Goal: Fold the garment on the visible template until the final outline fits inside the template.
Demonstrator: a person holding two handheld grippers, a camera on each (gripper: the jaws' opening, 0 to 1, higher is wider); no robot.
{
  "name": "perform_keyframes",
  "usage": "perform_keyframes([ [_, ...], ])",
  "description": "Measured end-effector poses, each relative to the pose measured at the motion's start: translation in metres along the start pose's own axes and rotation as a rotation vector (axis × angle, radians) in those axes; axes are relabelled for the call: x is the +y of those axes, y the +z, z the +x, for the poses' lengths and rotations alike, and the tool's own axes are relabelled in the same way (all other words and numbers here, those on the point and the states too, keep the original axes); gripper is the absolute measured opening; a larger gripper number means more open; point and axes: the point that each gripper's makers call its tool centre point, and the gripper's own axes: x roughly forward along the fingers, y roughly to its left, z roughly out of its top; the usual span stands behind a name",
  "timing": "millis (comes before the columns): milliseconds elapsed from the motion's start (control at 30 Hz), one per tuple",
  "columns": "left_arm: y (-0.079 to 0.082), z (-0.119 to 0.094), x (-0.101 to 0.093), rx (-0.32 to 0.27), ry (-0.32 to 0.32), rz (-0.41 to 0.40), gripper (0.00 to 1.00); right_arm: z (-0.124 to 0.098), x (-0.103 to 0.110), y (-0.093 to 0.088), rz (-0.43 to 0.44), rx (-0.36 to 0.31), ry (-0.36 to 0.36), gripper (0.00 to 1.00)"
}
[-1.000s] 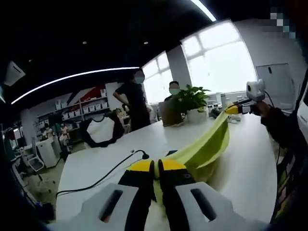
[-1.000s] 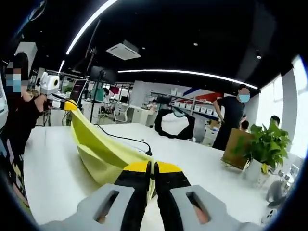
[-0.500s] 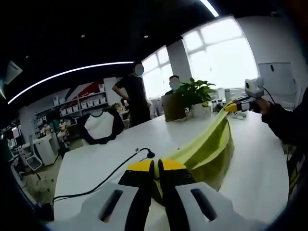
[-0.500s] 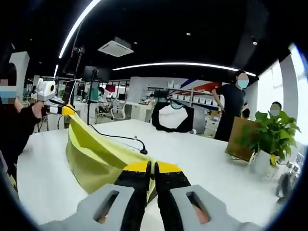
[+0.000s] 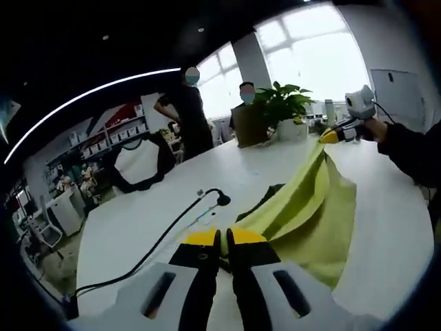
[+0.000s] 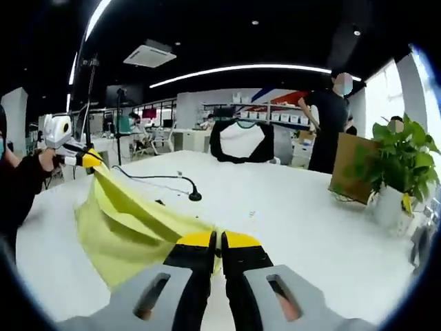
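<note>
A yellow-green garment (image 5: 303, 207) hangs stretched between the two grippers above the white table (image 5: 172, 207). In the left gripper view my left gripper (image 5: 222, 241) is shut on one end of the cloth, and the right gripper (image 5: 331, 136) holds the far end at the upper right. The right gripper view has my right gripper (image 6: 219, 243) shut on the garment (image 6: 131, 227), with the left gripper (image 6: 88, 160) pinching the other end at the left. A dark shape (image 5: 265, 196), partly hidden, lies on the table under the cloth.
A black cable with a round end (image 5: 222, 200) runs across the table. A black-and-white shirt-shaped piece (image 5: 138, 162) stands at the far edge. A potted plant (image 6: 400, 165) and a brown box (image 6: 348, 183) sit on the table. People (image 6: 325, 131) stand beyond it.
The garment has dropped lower and spread wider; more of it hangs down toward the table. Both cameras have tilted down, so the table takes more of each view.
</note>
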Motion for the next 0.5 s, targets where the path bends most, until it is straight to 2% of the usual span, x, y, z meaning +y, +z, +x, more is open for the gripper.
perform_keyframes([
  [67, -0.006, 0.011, 0.002, 0.011, -0.009, -0.014, 0.05, 0.011, -0.002, -0.006, -0.026, 0.032, -0.005, 0.01],
  [200, -0.023, 0.031, 0.008, 0.070, -0.013, -0.059, 0.05, 0.032, -0.008, -0.017, -0.019, 0.080, 0.011, 0.01],
  [333, -0.040, 0.052, 0.013, 0.112, -0.023, -0.126, 0.05, 0.051, -0.015, -0.032, 0.067, 0.119, 0.027, 0.01],
  [500, -0.059, 0.067, 0.011, 0.153, -0.037, -0.170, 0.05, 0.066, -0.017, -0.055, 0.074, 0.173, 0.023, 0.01],
])
